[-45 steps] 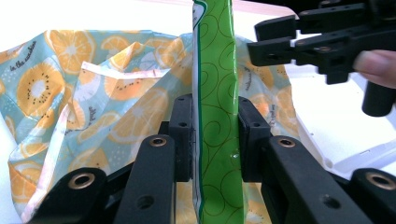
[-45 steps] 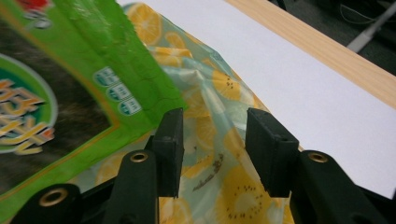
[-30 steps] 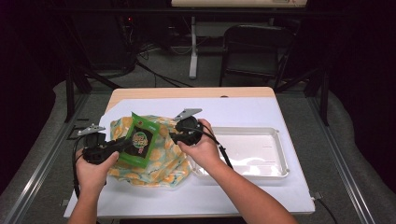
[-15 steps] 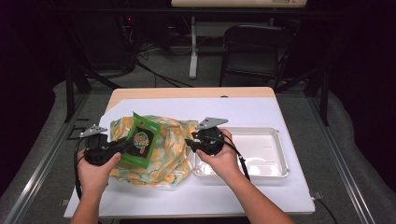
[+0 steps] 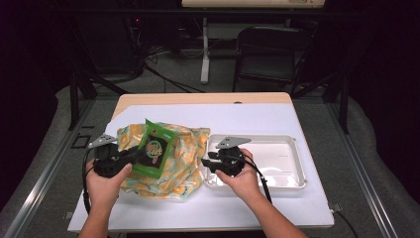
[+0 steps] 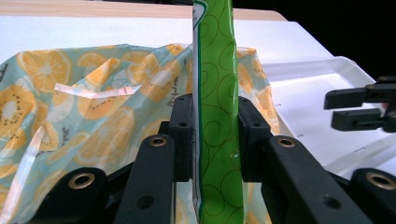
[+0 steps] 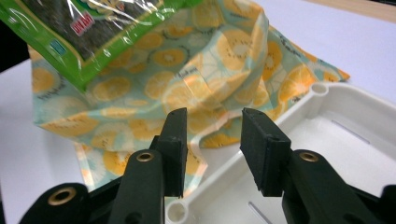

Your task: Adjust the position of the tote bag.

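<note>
Dark room behind, chair and cables at the back, and a white-covered worktop was set up in front with a white tray on its right half. So, a green snack packet was being held up over a fruit-print bag by the left hand-held gripper, pinched edge-on between the pads, which were pressed flat on both faces of it. The bag itself was left crumpled on the worktop, just beside the tray's near-left corner, its edge touching the rim.

The right hand-held gripper was parked at that tray corner, jaws spread with nothing between them, pointed at the bag's loose edge. It had just been closed a little, though no contact was made.

Looks like the packet was fresh out of the bag, so the step in hand was probably moving it across. Next, the packet would need to be carried rightward and lowered into the tray, or the bag pinned by the right one first.
</note>
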`<control>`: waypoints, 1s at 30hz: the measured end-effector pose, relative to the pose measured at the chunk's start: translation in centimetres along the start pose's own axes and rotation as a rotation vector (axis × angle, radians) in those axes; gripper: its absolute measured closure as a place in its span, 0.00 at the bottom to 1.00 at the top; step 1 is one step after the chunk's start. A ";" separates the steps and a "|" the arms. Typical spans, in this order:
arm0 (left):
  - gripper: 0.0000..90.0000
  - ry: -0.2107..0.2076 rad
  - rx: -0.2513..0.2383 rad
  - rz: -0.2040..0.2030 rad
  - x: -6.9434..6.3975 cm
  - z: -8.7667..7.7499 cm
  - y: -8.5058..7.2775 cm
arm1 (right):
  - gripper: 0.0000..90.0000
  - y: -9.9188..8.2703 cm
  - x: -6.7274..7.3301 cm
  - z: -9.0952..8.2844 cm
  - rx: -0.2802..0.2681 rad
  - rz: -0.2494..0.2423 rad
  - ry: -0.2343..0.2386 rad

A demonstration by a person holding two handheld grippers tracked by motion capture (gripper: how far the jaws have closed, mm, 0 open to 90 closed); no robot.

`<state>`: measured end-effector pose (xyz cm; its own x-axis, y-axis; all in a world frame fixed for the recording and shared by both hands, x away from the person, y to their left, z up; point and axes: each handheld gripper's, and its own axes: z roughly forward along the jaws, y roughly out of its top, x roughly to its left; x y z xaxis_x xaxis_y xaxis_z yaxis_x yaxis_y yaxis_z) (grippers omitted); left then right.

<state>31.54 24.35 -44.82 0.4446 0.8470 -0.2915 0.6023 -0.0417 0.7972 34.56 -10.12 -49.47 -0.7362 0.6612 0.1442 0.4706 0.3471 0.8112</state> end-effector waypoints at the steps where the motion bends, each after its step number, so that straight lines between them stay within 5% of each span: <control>1: 0.81 -0.002 -0.002 0.001 0.0 0.0 0.0 | 0.68 -0.1 0.0 0.1 0.005 -0.001 -0.005; 15: 0.81 -0.014 -0.036 0.036 -1.1 -0.3 0.1 | 0.68 -0.5 0.8 -0.2 -0.021 -0.001 0.013; 30: 0.81 -0.047 -0.063 0.105 -3.3 0.0 0.0 | 0.68 -0.4 1.5 -0.3 -0.054 0.039 0.084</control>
<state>30.11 21.57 -43.86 0.5345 0.8138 -0.2281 0.5088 -0.0944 0.8557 33.15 -9.45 -49.44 -0.7570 0.6146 0.2218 0.4746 0.2838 0.8332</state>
